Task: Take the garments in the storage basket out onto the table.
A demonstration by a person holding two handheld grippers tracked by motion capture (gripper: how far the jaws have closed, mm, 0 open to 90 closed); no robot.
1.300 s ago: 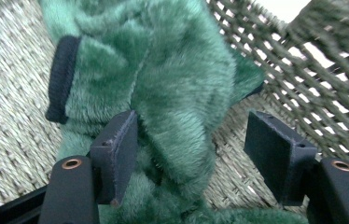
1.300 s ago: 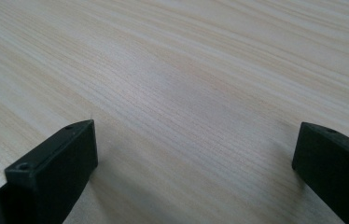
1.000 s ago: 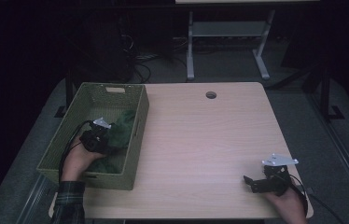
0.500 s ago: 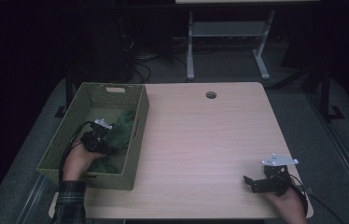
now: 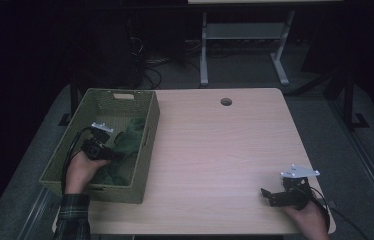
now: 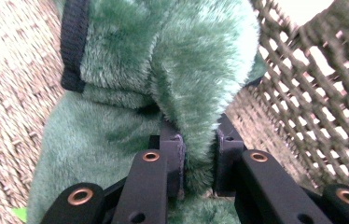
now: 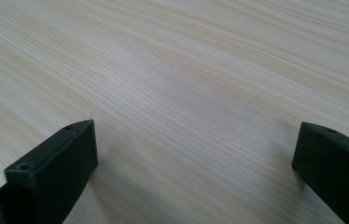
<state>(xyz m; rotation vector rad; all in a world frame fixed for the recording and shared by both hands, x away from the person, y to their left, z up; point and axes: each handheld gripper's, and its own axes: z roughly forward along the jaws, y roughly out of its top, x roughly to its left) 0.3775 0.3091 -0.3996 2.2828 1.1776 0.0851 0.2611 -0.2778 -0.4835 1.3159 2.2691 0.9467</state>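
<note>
**Left tongs nip green plush inside the woven basket**

A green woven basket (image 5: pixel 145 150) stands on the left part of the pale wooden worktop (image 5: pixel 215 160), its long side running away from the person. Its walls close in on the left tongs (image 5: pixel 117 154): in the left gripper view the open weave rises just to the right of the jaws and the woven floor shows on the left. A round cable hole (image 5: pixel 226 102) lies near the worktop's far edge, well apart from everything else. Beyond the worktop stand the legs of a pale metal frame (image 5: pixel 204 60) on a dark floor.

The left hand (image 5: pixel 81 170) reaches over the basket's near wall, its plaid sleeve (image 5: pixel 72 217) at the worktop's near edge, and points its tongs toward the basket's right wall. Their jaws have just been closing, and they now pinch a fold of the green plush thing (image 6: pixel 172 74) between the pads. The plush lies in the basket against the right wall.

The right hand (image 5: pixel 307 217) rests at the near right corner of the worktop, the right tongs (image 5: pixel 266 195) lying level and pointing left, jaws spread wide over bare wood.

What the plush thing is cannot be made out; a black knitted band (image 6: pixel 72 42) crosses it. Much of it is dark in the high view.
</note>
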